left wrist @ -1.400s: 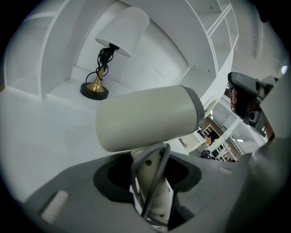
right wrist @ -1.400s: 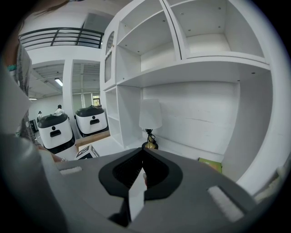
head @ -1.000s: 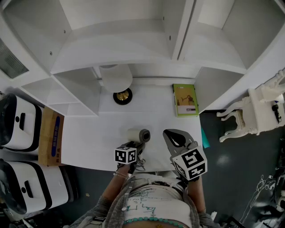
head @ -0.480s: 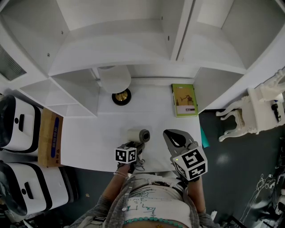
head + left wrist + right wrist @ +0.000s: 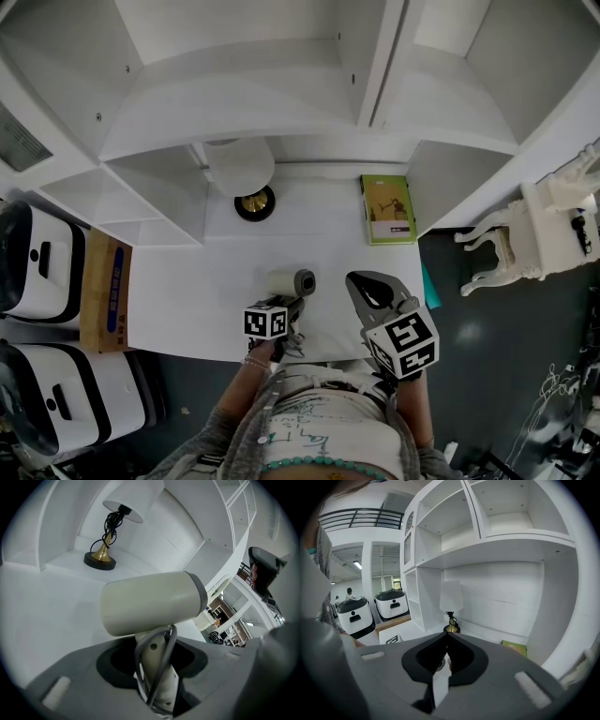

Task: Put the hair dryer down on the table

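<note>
The cream hair dryer (image 5: 292, 282) with a grey nozzle end is over the front middle of the white table (image 5: 187, 291). My left gripper (image 5: 284, 304) is shut on its handle. In the left gripper view the barrel (image 5: 150, 603) lies crosswise above the jaws. The handle (image 5: 157, 667), with a grey cord looped along it, is pinched between them. I cannot tell whether the dryer touches the table. My right gripper (image 5: 373, 289) hovers at the table's front right, shut with nothing in it. In its own view the right gripper (image 5: 446, 635) shows its jaw tips meeting.
A white lamp (image 5: 242, 167) on a gold base stands at the back under the shelves. A green book (image 5: 389, 210) lies at the back right. A cardboard box (image 5: 105, 291) and white machines (image 5: 37, 262) are on the left, and a white chair (image 5: 530, 234) on the right.
Almost nothing: my left gripper with the hair dryer has edged slightly forward. The right gripper has stayed in place.
</note>
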`<control>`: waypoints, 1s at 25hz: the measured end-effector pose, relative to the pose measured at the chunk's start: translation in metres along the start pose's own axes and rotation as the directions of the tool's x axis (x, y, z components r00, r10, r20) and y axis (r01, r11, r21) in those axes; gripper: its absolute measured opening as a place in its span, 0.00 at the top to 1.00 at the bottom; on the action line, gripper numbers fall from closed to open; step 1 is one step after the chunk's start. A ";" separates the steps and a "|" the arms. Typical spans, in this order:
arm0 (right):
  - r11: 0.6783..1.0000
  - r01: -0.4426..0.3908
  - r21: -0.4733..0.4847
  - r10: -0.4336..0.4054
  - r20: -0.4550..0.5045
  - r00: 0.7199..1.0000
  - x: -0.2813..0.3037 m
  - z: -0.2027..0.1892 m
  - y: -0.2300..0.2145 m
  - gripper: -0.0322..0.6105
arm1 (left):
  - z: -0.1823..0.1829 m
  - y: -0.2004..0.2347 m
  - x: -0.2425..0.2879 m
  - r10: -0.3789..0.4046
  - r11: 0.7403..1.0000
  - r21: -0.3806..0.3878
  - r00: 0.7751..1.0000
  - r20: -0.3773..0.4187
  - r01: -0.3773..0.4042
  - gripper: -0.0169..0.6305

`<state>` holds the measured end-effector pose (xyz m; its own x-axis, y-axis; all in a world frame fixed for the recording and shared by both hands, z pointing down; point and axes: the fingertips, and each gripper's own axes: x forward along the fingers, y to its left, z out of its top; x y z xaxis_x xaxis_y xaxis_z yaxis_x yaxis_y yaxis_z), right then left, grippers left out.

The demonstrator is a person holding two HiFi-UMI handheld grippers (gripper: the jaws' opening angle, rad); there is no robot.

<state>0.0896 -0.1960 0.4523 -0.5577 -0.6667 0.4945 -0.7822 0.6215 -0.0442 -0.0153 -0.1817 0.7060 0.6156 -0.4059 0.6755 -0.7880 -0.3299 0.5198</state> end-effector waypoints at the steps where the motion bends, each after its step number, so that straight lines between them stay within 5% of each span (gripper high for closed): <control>1: 1.000 0.000 0.002 0.000 0.000 1.000 0.000 0.000 0.000 0.90 | 0.000 0.000 0.001 0.000 1.000 -0.001 1.000 -0.001 0.000 0.69; 25: 0.998 -0.045 0.036 0.044 0.017 0.999 -0.012 -0.005 -0.012 0.90 | -0.007 -0.002 0.020 0.009 1.000 0.028 0.997 -0.074 -0.007 0.69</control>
<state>0.1071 -0.1937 0.4518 -0.5964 -0.6456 0.4769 -0.7658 0.6356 -0.0972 -0.0013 -0.1831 0.7217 0.6058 -0.3445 0.7171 -0.7916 -0.3510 0.5001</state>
